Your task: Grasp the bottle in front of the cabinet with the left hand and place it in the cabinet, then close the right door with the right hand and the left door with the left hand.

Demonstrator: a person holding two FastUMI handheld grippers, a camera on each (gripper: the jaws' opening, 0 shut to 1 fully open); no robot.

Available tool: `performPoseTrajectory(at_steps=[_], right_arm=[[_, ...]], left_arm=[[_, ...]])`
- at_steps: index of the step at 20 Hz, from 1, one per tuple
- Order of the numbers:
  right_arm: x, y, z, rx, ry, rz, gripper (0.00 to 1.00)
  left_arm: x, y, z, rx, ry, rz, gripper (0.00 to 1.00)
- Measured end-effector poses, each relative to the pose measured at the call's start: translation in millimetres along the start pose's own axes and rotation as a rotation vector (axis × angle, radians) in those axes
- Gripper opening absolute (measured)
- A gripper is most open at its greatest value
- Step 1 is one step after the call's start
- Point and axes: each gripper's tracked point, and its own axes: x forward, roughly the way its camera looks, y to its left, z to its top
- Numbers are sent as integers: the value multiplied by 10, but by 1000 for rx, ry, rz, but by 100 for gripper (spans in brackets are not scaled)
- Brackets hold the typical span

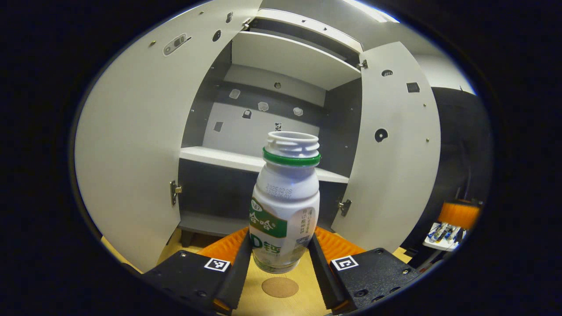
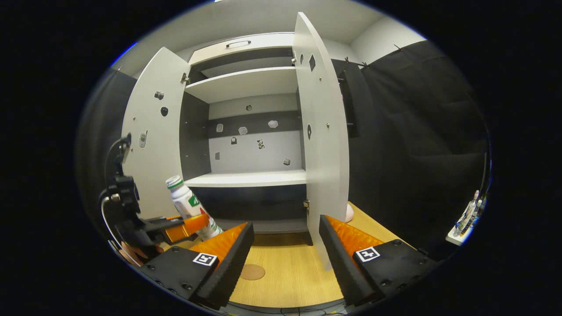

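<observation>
Ahead of you the cabinet (image 1: 281,61) stands with its left door (image 1: 131,145) and right door (image 1: 397,145) swung wide, leaving an open run to the white shelf (image 1: 219,157) between their edges, above the wooden table (image 2: 285,272). The bottle (image 1: 285,202), white with a green neck ring, a green label and no cap, is lifted clear of the table in front of the lower compartment, tilted in the right gripper view. Your left gripper (image 1: 281,267) has both fingers pressed on the bottle's lower body, while your right gripper (image 2: 285,256) holds nothing, its jaws spread wide over the table just before the right door's edge.
</observation>
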Motion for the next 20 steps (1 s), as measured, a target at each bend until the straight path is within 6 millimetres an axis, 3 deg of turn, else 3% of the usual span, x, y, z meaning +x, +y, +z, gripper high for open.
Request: performPoseTrajectory(at_steps=[6, 11, 14, 17, 20], right_arm=[[-129, -179, 22, -14, -23, -50, 98], [-296, -314, 22, 15, -39, -95, 98], [-431, -438, -3, 31, -45, -131, 98], [-524, -511, -111, 82, -27, -148, 98], [-634, -700, -172, 101, -26, -202, 98]], left_arm=[[366, -147, 1098, -44, -79, -76, 70], [1089, -141, 1776, 98, -84, -27, 70], [1605, -137, 1902, 130, -17, -3, 70], [2003, -179, 1804, 182, 76, -8, 70], [2313, -67, 1725, 228, 111, 44, 70]])
